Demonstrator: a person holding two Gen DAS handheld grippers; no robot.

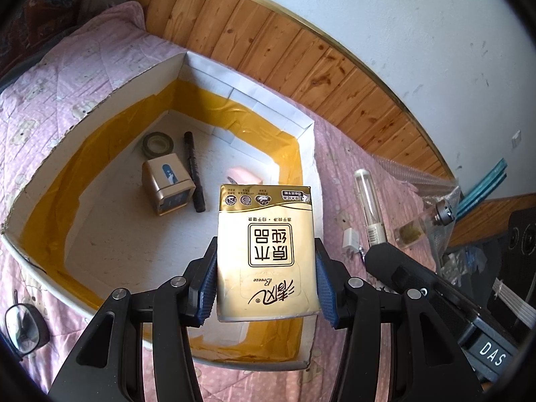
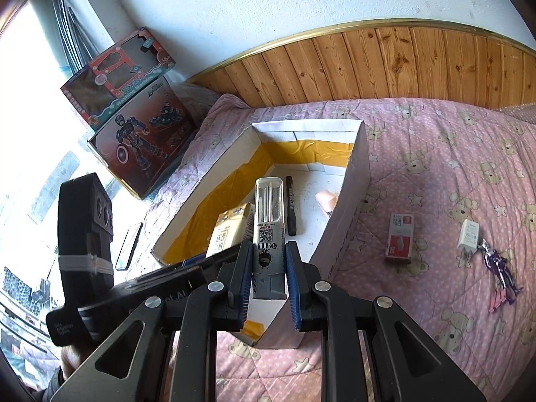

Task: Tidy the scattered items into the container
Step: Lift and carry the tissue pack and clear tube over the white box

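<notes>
A white cardboard box (image 1: 167,67) lined with yellow tape lies open on the pink bedspread; it also shows in the right wrist view (image 2: 355,181). My left gripper (image 1: 266,284) is shut on a gold tissue pack (image 1: 266,251), held above the box. My right gripper (image 2: 268,278) is shut on a clear refill case (image 2: 268,214) over the box's near corner. Inside the box lie a tape roll (image 1: 158,143), a black marker (image 1: 193,171), a small gold box (image 1: 168,187) and a pink item (image 1: 244,176).
On the bedspread right of the box lie a staples box (image 2: 399,237), a white charger (image 2: 468,234) and a purple figure (image 2: 500,268). Toy boxes (image 2: 134,134) stand at the left. Glasses (image 1: 25,328) lie at the left. A wooden headboard (image 2: 402,63) runs behind.
</notes>
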